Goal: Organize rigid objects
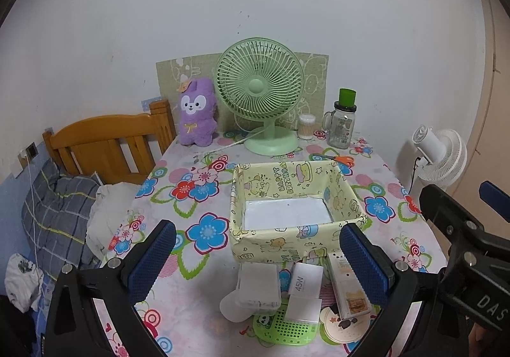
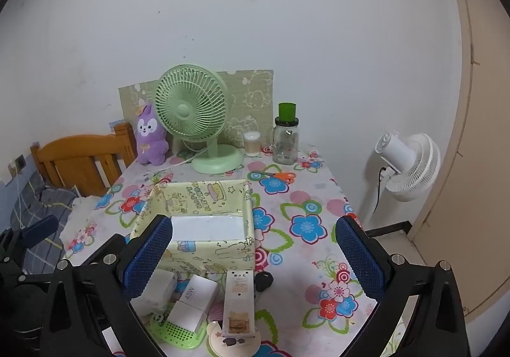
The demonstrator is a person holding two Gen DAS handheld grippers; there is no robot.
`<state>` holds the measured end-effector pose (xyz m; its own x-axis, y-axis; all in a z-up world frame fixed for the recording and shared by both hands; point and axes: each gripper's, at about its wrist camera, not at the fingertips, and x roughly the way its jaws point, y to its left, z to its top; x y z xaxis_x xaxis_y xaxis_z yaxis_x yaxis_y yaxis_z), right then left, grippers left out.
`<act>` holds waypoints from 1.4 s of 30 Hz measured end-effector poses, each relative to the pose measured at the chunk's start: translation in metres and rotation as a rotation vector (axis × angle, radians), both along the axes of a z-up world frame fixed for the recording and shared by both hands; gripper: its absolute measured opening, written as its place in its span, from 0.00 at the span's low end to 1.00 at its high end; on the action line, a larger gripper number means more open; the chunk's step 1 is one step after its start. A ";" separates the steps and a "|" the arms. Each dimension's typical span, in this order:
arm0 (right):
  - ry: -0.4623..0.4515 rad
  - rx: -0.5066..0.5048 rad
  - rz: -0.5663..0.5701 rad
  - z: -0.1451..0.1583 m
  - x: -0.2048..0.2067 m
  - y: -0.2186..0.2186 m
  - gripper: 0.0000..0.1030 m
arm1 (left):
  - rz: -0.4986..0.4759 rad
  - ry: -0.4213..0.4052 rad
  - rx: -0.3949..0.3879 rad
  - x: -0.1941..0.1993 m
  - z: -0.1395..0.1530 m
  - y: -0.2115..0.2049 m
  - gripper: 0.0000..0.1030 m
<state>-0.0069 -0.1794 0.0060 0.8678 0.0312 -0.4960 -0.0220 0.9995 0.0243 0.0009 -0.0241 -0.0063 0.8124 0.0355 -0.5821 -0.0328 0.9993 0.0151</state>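
Observation:
A yellow cartoon-print box (image 1: 287, 247) stands open on the flowered table; it also shows in the right wrist view (image 2: 210, 256). In front of it lies a pile: a white case (image 1: 258, 288), a white 45W charger box (image 1: 306, 283) (image 2: 197, 293), a long white remote (image 1: 349, 288) (image 2: 239, 302), a green perforated mat (image 1: 287, 328) (image 2: 173, 333), a round coaster (image 1: 341, 325) and a small black object (image 2: 263, 281). My left gripper (image 1: 258, 264) is open above the pile. My right gripper (image 2: 255, 258) is open above the pile too.
At the back stand a green desk fan (image 1: 259, 92), a purple plush (image 1: 196, 111), a cotton-swab jar (image 1: 306, 126) and a glass jar with a green lid (image 1: 342, 124). Orange scissors (image 1: 338, 159) lie behind the box. A bed (image 1: 95, 146) is on the left, a white fan (image 2: 408, 165) on the right.

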 end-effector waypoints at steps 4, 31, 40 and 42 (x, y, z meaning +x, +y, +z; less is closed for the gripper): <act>0.001 -0.003 0.000 0.003 -0.002 0.000 1.00 | 0.004 0.001 0.007 0.000 -0.001 -0.001 1.00; 0.017 -0.011 0.010 -0.001 0.000 0.000 1.00 | 0.016 -0.010 0.047 -0.003 -0.003 -0.009 1.00; 0.013 -0.020 0.011 -0.004 0.002 0.002 1.00 | 0.019 -0.005 0.046 0.000 -0.004 -0.008 1.00; 0.021 -0.025 0.011 -0.003 0.003 0.003 1.00 | 0.019 -0.006 0.046 0.000 -0.004 -0.008 1.00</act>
